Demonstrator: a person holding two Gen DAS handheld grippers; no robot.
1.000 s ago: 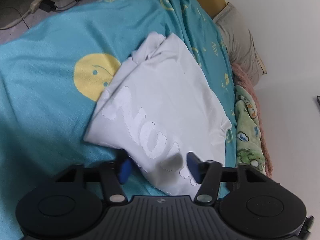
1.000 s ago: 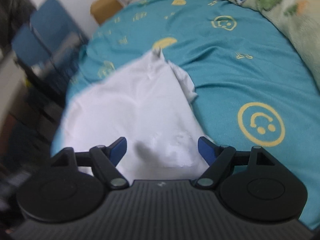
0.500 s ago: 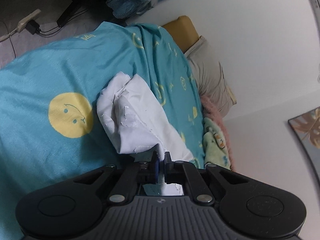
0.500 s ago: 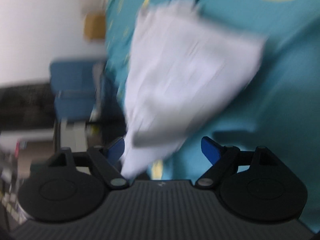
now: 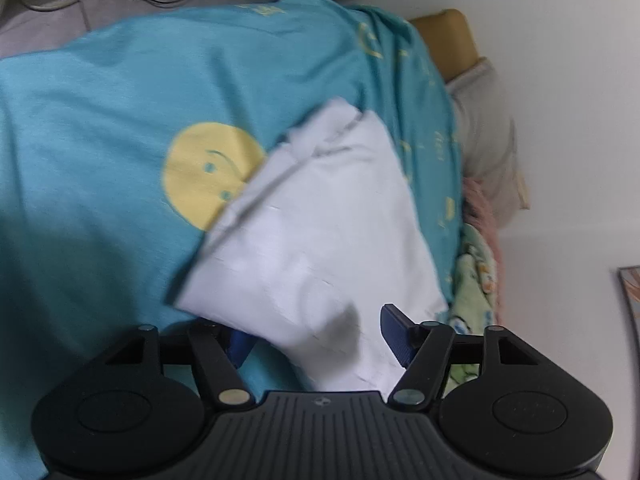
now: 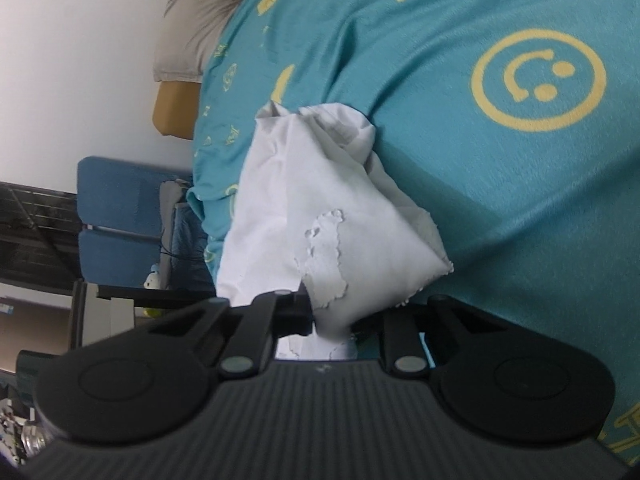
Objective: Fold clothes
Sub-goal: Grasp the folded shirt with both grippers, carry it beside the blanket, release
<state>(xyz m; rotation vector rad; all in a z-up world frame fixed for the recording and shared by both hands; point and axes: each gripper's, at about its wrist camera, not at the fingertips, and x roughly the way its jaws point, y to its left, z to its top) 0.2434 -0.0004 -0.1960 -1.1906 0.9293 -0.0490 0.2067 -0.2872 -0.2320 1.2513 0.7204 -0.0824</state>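
— Two grippers on one white shirt [image 5: 320, 220], is that right?

— Yes. It lies bunched on the teal bedspread [image 5: 100, 140], partly over a yellow smiley face [image 5: 204, 168].

— What about the left gripper [image 5: 316, 334]?

— Its jaws are spreading; the near edge of the cloth sits between the blue pads [image 5: 394, 332], not pinched.

— And the right gripper [image 6: 332, 320]?

— Closing on a gathered fold of the shirt [image 6: 320, 208], cloth squeezed between the jaws. Pillows [image 6: 192, 28] lie by the wall.
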